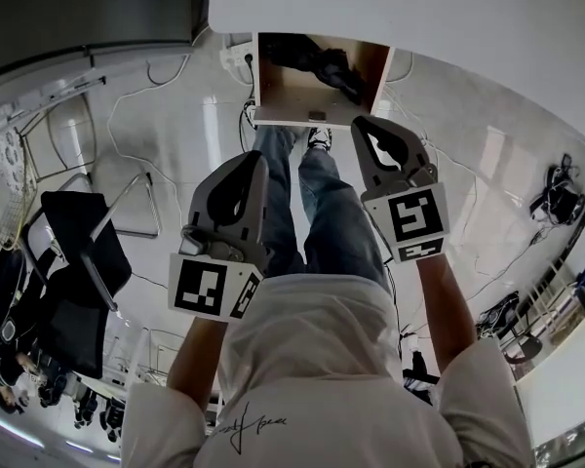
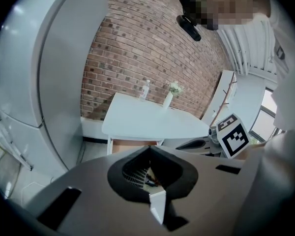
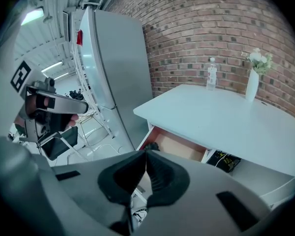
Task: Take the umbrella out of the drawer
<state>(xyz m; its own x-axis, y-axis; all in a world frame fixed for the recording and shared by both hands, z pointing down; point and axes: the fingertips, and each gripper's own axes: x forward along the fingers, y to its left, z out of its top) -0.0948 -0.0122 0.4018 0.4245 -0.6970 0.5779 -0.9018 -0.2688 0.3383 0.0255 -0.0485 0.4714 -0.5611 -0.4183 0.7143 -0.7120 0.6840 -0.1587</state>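
Umbrella (image 1: 322,66) lies in the open drawer (image 1: 273,97), long axis ten-to-four o'clock; left gripper (image 1: 260,158) and right gripper (image 1: 360,123) closed, empty.

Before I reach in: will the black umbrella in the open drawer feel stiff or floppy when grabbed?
The umbrella looks like a loose, rumpled dark bundle, so its fabric will probably sag and bunch. It lies slantwise across the drawer, so it may catch on a wall when lifted. It seems compact, so likely light; no handle shows clearly.

Black umbrella (image 1: 320,62), pale-wood drawer (image 1: 281,93), white table (image 1: 419,8), red-brick wall (image 3: 221,23) — pale mortar lines, blue jeans (image 1: 336,222)
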